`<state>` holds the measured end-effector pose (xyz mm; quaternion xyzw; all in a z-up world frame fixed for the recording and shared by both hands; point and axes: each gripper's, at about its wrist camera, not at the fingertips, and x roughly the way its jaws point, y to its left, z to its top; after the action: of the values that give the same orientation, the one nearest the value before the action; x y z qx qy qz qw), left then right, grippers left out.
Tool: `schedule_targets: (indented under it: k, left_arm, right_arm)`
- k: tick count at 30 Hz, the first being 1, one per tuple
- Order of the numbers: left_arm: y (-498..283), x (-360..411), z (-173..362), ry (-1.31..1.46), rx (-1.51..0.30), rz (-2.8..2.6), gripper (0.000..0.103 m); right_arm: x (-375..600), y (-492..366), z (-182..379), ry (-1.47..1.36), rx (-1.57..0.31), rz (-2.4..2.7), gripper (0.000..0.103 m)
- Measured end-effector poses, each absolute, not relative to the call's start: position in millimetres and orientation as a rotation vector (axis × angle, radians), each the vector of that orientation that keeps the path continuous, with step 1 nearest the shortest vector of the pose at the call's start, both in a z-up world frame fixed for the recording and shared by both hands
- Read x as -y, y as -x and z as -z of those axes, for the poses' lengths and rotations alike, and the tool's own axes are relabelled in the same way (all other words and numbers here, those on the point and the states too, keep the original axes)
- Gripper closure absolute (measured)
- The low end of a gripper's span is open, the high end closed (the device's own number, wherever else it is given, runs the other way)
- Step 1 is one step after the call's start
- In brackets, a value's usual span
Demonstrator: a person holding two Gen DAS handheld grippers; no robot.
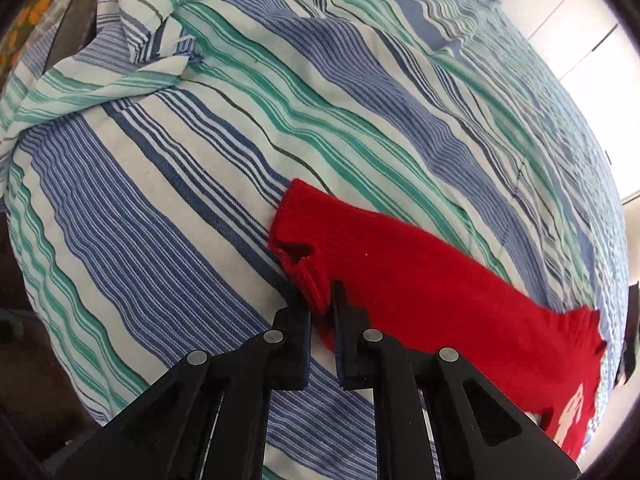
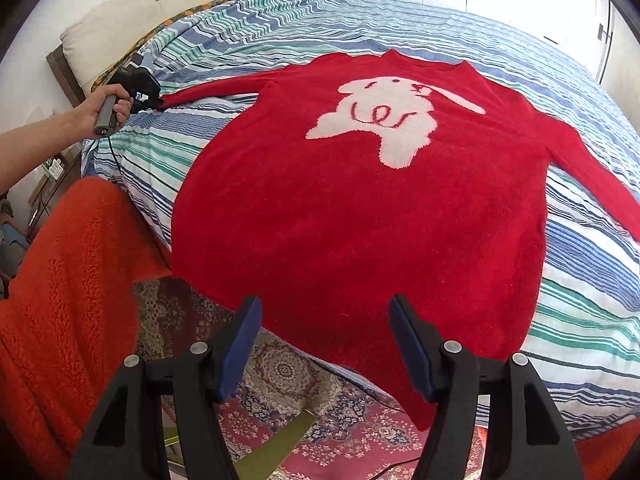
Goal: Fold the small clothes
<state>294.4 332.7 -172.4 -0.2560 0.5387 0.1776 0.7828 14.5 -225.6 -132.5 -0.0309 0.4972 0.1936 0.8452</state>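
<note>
A red sweater [image 2: 360,216] lies flat, front up, on the striped bed [image 2: 580,312], its hem hanging over the near edge and both sleeves spread out. The left gripper [image 1: 322,304] is clenched on the cuff [image 1: 304,264] of the left sleeve, at the far left of the bed; only a thin lip of knit sits between the fingers. The right gripper [image 2: 324,344] hangs released above the hem, jaws wide, holding nothing.

The likely next move is to carry that sleeve in across the body. The grip is shallow, so the fuzzy knit could slip out mid-carry and drop the sleeve crooked. The pinch may also have caught the sheet beneath, which would drag it along. With the hem overhanging and nothing pinning it, a pull on the sleeve could slide the whole sweater sideways or off the edge.
</note>
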Motion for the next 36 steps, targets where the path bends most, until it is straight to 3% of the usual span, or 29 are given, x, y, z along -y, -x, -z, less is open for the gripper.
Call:
schedule_targets:
  k: [4, 8, 12, 17, 19, 20, 21, 22, 23, 27, 32, 35, 36]
  left_arm:
    - [-258, -316, 138, 0.493, -1.073, -0.397, 0.053]
    - [-203, -255, 112, 0.465, -1.082, -0.127, 0.051]
    - [-162, -151, 129, 0.419, -1.199, 0.223, 0.047]
    - [-141, -57, 174, 0.272, -1.316, 0.322, 0.047]
    - [-136, -44, 181, 0.254, -1.310, 0.315, 0.042]
    - [-132, -41, 180, 0.255, -1.301, 0.310, 0.042]
    - [-132, -40, 180, 0.272, -1.302, 0.320, 0.059]
    - [-131, -39, 181, 0.307, -1.329, 0.352, 0.098]
    - [-131, -40, 182, 0.356, -1.361, 0.385, 0.101]
    - [-103, -38, 164, 0.302, -1.342, 0.416, 0.101]
    - [-108, -39, 193, 0.297, -1.412, 0.340, 0.099]
    - [-107, -37, 189, 0.268, -1.392, 0.339, 0.093]
    - [-105, -38, 187, 0.266, -1.387, 0.344, 0.086]
  right_arm:
    - [250, -15, 121, -0.016, -1.032, -0.375, 0.038]
    - [328, -13, 102, -0.216, -0.994, -0.201, 0.037]
    - [390, -19, 109, -0.419, -1.042, -0.153, 0.037]
    - [378, -39, 151, -0.572, -1.194, -0.354, 0.038]
    - [361, -43, 166, -0.562, -1.246, -0.414, 0.042]
    - [351, -44, 172, -0.562, -1.264, -0.460, 0.056]
    - [343, -45, 177, -0.550, -1.283, -0.492, 0.079]
    - [336, -46, 180, -0.520, -1.303, -0.497, 0.094]
    - [333, -45, 182, -0.496, -1.318, -0.492, 0.097]
    - [341, -33, 154, -0.478, -1.282, -0.496, 0.097]
    - [354, -23, 166, -0.460, -1.354, -0.390, 0.097]
    - [341, -28, 172, -0.383, -1.376, -0.353, 0.096]
    - [337, -28, 171, -0.361, -1.372, -0.346, 0.092]
